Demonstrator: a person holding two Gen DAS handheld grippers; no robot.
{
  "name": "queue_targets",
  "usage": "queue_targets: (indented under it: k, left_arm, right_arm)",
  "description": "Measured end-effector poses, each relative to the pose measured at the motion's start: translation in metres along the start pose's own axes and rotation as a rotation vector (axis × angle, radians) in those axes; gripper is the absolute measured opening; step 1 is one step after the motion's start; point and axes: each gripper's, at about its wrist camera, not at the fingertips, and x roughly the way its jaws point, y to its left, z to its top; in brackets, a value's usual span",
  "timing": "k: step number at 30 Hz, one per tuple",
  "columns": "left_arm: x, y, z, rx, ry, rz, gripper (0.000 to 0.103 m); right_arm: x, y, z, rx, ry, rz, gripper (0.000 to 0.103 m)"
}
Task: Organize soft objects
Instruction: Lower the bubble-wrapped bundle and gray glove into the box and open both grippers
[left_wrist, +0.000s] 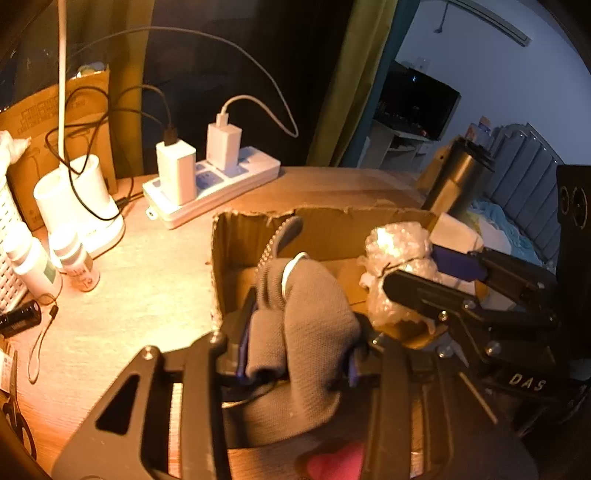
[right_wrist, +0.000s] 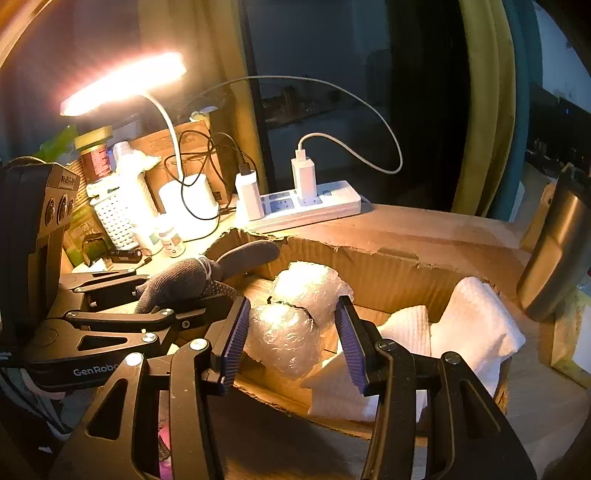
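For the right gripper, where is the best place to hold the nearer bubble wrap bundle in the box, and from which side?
Grip the nearer bubble wrap bundle across its rounded middle, coming from above and the box's near edge. The right gripper is open and its fingers already stand on either side. The lump looks soft, so a middle pinch should hold.

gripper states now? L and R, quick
Left gripper: closed on the grey knitted cloth, over the cardboard box.
Right gripper: open, holding nothing, jaws on either side of the bubble wrap bundle.
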Motion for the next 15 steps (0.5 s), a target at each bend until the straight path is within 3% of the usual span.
queue_targets:
  k: [3,10,15]
  left_arm:
    - [0.003,0.0,0.0,-0.002,0.01,0.003,0.052]
    - [-0.002,0.004,-0.002,-0.011,0.004,0.004,0.053]
    - [-0.013,0.005,-0.004,-0.01,-0.011,0.008,0.061]
  right_arm:
    - [0.0,0.0,0.0,0.002,0.003,0.007,0.05]
    - [-0.002,0.004,0.001,-0.011,0.003,0.002,0.052]
    - [-0.007,0.007,0.002,-0.009,-0.003,0.012,0.065]
